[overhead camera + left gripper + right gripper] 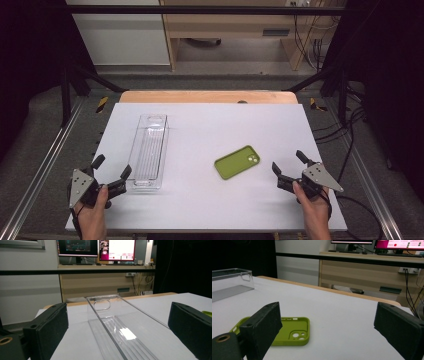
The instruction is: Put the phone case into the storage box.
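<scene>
White tabletop [210, 200], approach step: I've got left gripper [111, 173] wide open at clear plastic bin [149, 150], right gripper [289, 164] wide open, empty, near green phone case [237, 161] mid-table; next I close in, pinch its edge.

Green phone case [237, 162], clear ribbed tray [149, 150], black tongs [290, 164]

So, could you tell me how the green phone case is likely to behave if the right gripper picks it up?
The green phone case is an empty shell with its hollow side up, so it is probably light. Its thin walls look like soft rubbery material, so it may flex under a squeeze yet grip the pads. Lying flat on the white table, it should neither roll nor tip. The right gripper stands open beside it.
</scene>
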{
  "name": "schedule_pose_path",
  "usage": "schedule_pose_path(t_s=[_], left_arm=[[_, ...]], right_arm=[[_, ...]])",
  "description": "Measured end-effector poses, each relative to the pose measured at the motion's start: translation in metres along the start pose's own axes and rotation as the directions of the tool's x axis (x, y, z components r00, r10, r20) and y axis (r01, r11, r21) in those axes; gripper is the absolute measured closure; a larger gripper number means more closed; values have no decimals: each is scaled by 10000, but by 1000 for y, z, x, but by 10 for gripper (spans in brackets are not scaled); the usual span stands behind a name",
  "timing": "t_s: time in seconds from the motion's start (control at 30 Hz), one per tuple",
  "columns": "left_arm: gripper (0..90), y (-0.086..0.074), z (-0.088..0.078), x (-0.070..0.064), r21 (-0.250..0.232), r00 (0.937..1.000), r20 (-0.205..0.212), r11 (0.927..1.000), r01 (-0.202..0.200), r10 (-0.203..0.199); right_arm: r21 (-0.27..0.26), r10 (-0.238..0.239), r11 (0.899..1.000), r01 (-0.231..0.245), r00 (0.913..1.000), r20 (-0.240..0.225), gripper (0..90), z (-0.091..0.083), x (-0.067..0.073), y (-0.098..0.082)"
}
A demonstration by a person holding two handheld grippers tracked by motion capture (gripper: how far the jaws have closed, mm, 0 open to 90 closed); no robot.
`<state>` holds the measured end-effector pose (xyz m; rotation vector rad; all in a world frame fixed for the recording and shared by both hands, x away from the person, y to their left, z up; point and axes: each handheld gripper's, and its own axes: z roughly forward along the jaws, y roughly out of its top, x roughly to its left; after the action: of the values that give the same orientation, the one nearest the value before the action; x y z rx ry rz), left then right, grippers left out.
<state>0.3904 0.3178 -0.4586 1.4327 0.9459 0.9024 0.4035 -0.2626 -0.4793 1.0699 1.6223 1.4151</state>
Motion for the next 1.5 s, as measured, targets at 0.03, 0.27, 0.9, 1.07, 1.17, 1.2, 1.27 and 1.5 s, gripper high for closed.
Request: schedule_pose_path(t_s=[0.03,0.27,0.9,1.07,1.17,1.2,1.27,1.5], left_arm=[[23,0,0,0,0,10000,0,10000,0,0],[10,1,-4,-3,76,9996,-103,9996,-257,258],[10,-1,-4,-3,374,9991,-432,9993,-7,23],[10,-2,-3,-4,428,9994,-334,9991,-22,37],[10,-2,-3,-5,445,9995,-318,9990,-70,84],[9,-2,-3,-5,447,9995,-316,9990,-74,88],[9,-2,-3,-5,442,9995,-317,9990,-67,81],[10,-2,-1,-8,523,9996,-174,9984,-232,241]], right_arm=[[0,0,10000,0,10000,0,75,0,0,0],[704,689,9951,-699,9975,173,66,1,2,3],[4518,72,8916,310,9965,-827,121,50,4,41],[5046,-95,8612,617,9944,-1053,104,63,4,47],[5339,-147,8418,798,9920,-1252,102,72,5,48],[5562,-207,8257,941,9904,-1368,102,77,5,48],[5617,-221,8216,977,9899,-1399,102,79,5,49],[6196,-54,7776,1070,9865,-1636,103,95,4,50]])
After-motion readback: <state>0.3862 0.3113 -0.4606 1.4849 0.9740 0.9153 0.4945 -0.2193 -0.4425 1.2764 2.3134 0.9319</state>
